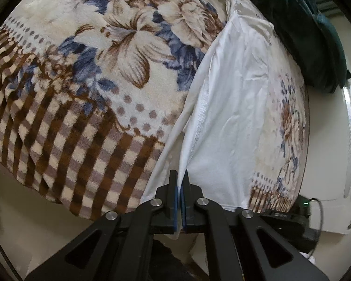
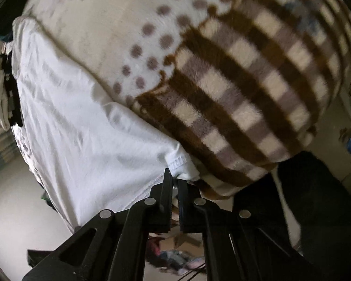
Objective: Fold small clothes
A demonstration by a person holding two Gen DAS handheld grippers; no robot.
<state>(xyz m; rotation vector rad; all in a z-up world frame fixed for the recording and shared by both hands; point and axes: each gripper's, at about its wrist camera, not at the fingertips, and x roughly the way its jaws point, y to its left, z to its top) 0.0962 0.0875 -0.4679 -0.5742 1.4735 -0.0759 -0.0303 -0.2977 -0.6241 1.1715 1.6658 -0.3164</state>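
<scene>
A white garment (image 1: 231, 107) lies spread on a floral and checked blanket (image 1: 86, 75), running from the near edge to the far side. My left gripper (image 1: 180, 178) is shut on the white garment's near hem, with the cloth pinched between its blue pads. In the right wrist view the same white garment (image 2: 82, 121) lies left of the checked blanket (image 2: 234, 75). My right gripper (image 2: 173, 178) is shut on the garment's near corner, by the folded hem. The view is motion-blurred.
A dark teal cloth (image 1: 301, 30) lies at the far right of the blanket. The blanket's near edge hangs over a pale floor (image 1: 35, 222). A black device with a green light (image 1: 304, 205) sits at the right. A dark garment (image 2: 316, 210) fills the lower right.
</scene>
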